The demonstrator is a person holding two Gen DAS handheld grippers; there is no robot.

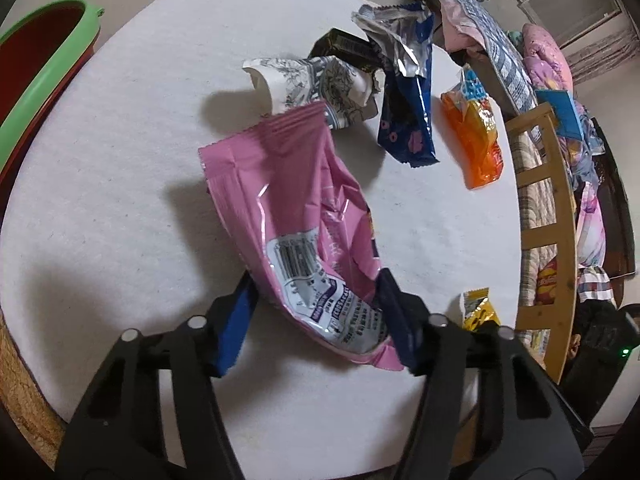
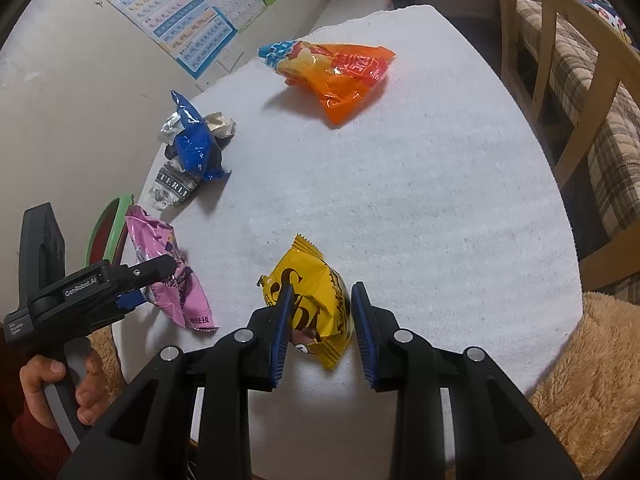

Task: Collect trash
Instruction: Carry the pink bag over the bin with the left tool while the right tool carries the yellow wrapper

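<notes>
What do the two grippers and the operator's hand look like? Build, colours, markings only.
Both are matte black plastic with cut-out triangular linkage arms and silver pivot pins. Fingers carry blue ribbed pads. The left gripper, seen from the right wrist view, bears white "GenRobot.AI" lettering and a grey trigger handle. The bare hand wears a dark red sleeve. No cables visible.

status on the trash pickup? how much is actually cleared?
Done: nothing visibly binned; the green-rimmed bin shows no trash in the part visible.
In hand: left hand-held gripper straddles the pink wrapper; right hand-held gripper is open around the yellow packet, not closed.
Left: orange chip bag, blue wrapper, patterned paper cup, dark carton.
</notes>
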